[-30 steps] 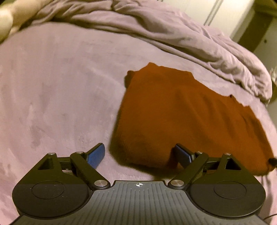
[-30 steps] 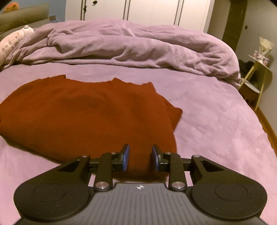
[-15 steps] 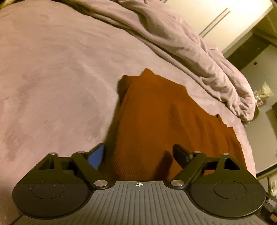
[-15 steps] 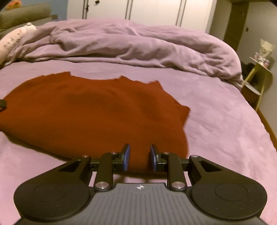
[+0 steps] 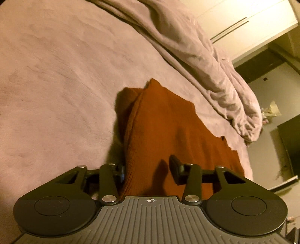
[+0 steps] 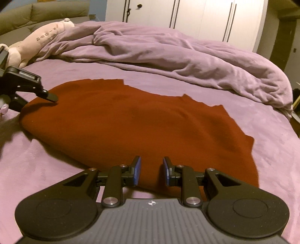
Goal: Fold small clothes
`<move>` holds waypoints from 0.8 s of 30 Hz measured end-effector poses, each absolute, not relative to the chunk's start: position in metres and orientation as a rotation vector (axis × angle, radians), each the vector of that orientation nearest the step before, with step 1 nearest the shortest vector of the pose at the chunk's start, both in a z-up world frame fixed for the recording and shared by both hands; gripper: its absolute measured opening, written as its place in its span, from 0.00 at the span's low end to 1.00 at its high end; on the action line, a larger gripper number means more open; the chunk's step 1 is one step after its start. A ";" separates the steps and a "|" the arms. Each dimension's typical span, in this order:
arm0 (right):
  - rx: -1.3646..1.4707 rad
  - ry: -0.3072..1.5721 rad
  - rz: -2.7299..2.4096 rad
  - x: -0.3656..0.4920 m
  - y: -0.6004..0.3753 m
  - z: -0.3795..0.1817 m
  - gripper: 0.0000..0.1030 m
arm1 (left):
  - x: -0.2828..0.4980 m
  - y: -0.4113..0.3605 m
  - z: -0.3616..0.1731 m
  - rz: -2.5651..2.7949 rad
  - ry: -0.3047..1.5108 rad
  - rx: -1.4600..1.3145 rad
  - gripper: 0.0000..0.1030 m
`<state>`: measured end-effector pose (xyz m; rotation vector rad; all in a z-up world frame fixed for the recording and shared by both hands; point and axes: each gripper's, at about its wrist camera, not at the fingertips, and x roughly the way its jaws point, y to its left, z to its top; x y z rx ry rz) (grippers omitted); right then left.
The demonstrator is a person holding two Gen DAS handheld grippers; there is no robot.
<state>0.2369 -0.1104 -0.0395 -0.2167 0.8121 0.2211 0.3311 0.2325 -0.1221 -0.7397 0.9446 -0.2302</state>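
Now that the left gripper (image 5: 147, 171) has slid over the sweater's (image 5: 168, 131) folded edge on the bed (image 5: 56, 75), jaws wide apart around it but not pinching, a grab looks close; right gripper (image 6: 151, 171), half open, has crept over the near hem.

Left wrist view sat low at the rust garment's (image 5: 168, 135) left end, tilted, facing along it. Right wrist view sat close at its near edge, facing the duvet (image 6: 168, 54). Both shared garment, duvet, wardrobe (image 6: 196, 16).
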 end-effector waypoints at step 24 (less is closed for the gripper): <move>-0.101 0.740 0.095 0.215 -0.149 -0.033 0.16 | 0.351 0.167 -0.031 -0.369 0.896 -0.701 0.16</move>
